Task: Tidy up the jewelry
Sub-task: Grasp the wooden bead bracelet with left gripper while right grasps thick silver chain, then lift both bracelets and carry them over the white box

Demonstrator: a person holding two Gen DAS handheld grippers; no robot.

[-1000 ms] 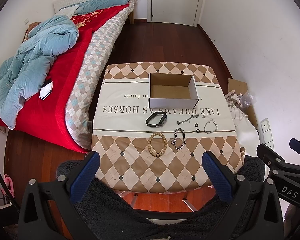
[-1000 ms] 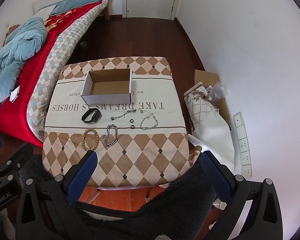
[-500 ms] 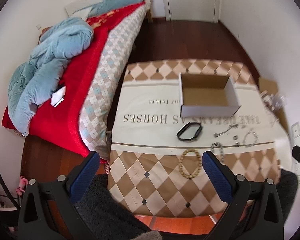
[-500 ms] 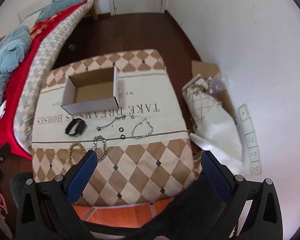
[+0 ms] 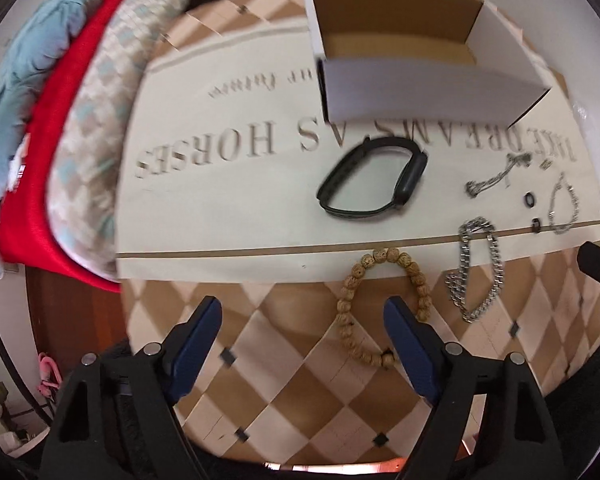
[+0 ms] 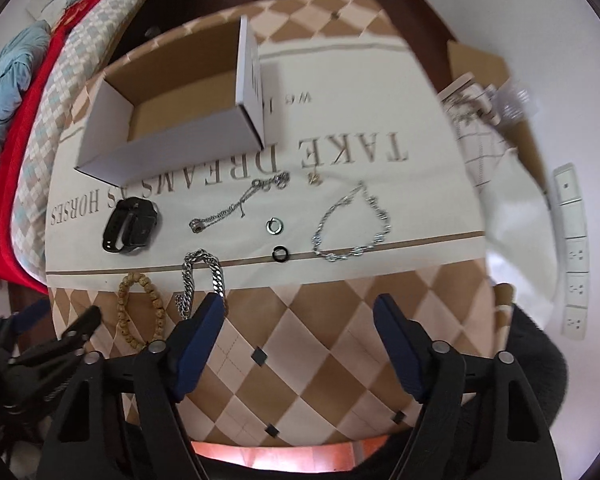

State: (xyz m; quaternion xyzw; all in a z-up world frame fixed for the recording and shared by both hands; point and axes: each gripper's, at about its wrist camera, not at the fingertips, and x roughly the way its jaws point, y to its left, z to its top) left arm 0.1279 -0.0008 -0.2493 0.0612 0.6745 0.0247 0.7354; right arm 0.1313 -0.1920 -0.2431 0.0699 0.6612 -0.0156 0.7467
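1. Jewelry is lying spread across the patterned cloth covering the desk (image 5: 228, 208), all of it outside the open cardboard box (image 5: 420, 92) that is sitting toward the far side.
2. Just in front of the box's near wall, a black wristband (image 5: 374, 180) is resting on the cream band of the cloth, partly over the printed lettering.
3. Nearer the tools, a wooden bead bracelet (image 5: 384, 304) is lying in a loop, and a heavy silver chain bracelet (image 5: 478, 268) is lying just beside it.
4. To the right of the wristband, a thin silver chain (image 6: 240, 208) is stretching toward the lettering, with a small gold piece (image 6: 313, 178) close by; what that piece is cannot be told.
5. A silver ring (image 6: 274, 225) and a black ring (image 6: 280, 253) are sitting near each other, apart, and a fine link bracelet (image 6: 352, 224) is curving to their right.
6. The left tool (image 5: 302, 320) is hovering released over the checked part of the cloth, gripping nothing, its right finger overlapping the bead bracelet in view.
7. The right tool (image 6: 300, 316) is likewise spread wide and gripping nothing, its left finger sitting over the near end of the silver chain bracelet in view.
8. Beyond the desk's left edge, a bed (image 5: 72, 92) with a red blanket and a blue quilt is showing; a white power strip (image 6: 572, 248) is lying on the right.
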